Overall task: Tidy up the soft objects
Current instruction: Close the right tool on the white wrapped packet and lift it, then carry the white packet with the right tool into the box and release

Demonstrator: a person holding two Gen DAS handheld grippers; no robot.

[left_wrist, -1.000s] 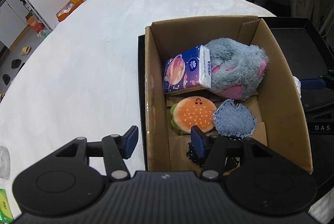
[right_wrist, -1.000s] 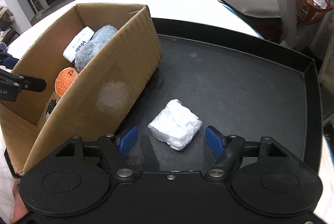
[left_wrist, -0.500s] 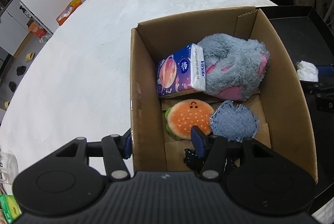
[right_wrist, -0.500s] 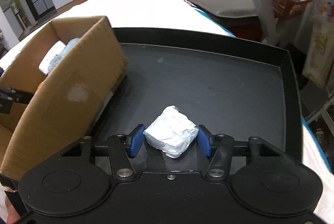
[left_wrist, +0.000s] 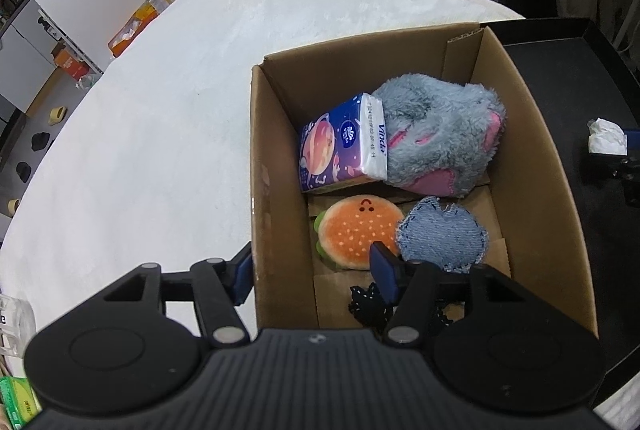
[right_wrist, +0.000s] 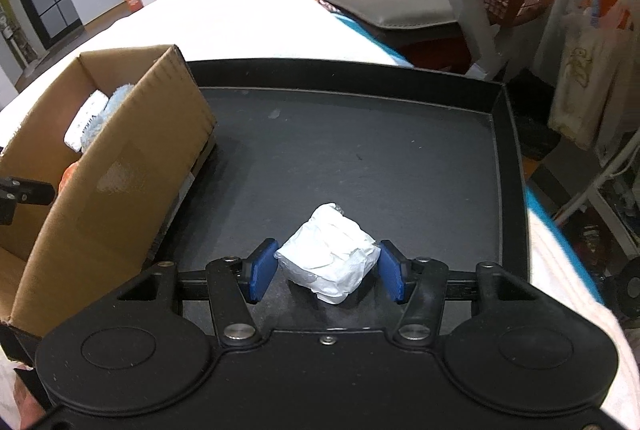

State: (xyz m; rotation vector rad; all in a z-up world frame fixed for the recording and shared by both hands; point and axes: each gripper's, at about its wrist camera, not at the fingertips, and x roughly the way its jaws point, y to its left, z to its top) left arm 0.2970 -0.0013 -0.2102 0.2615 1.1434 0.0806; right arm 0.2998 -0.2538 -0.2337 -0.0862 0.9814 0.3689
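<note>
The white tissue bundle [right_wrist: 329, 257] sits near the front of the black tray [right_wrist: 508, 165], between the blue pads of the right gripper [right_wrist: 325, 272], which are clenched on its crumpled sides. It is a squarish wad of wrinkled white paper. Beyond it and to its right the tray floor lies bare up to a raised rim. On the left the cardboard box [right_wrist: 120, 165] stands against the tray, its tall wall close beside the gripper. The left gripper [left_wrist: 310, 272] straddles the box's near left wall, one finger outside and one inside, jaws opening and not pressing the cardboard. Inside lie a tissue pack [left_wrist: 340, 145], a grey plush [left_wrist: 440, 133], a burger plush [left_wrist: 356, 230] and a denim patch [left_wrist: 442, 236].
</note>
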